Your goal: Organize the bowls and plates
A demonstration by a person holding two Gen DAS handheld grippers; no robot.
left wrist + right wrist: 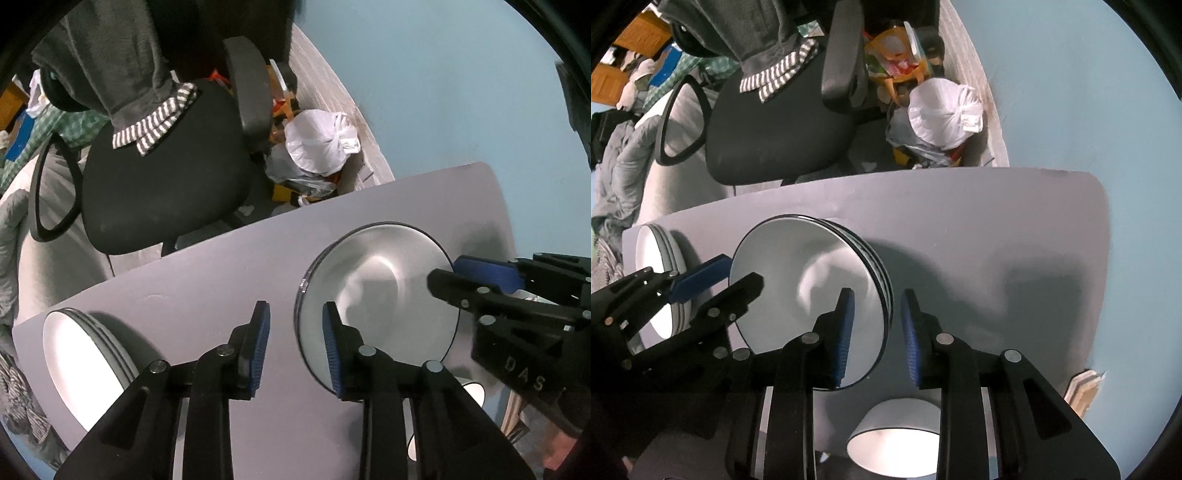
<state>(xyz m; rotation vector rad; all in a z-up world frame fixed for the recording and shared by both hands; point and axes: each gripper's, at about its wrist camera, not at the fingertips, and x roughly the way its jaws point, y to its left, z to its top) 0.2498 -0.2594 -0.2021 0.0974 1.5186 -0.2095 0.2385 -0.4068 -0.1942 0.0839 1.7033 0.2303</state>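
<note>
A stack of white, dark-rimmed plates (376, 295) (798, 273) lies on the grey table (207, 288) (979, 229). My left gripper (295, 347) (744, 271) straddles the stack's left rim, its blue pads apart and not pressing on it. On the opposite rim my right gripper (877, 336) (448, 275) stands the same way, with a gap on both sides. A second stack of white plates (81, 362) (653, 266) rests at the table's left end. A white bowl (897, 435) sits below the right gripper.
A black office chair (159, 177) (775, 122) with clothes draped on it stands just beyond the table's far edge. Beside it are a tied white bag (317, 144) (942, 114) and floor clutter. A pale blue wall runs along the right.
</note>
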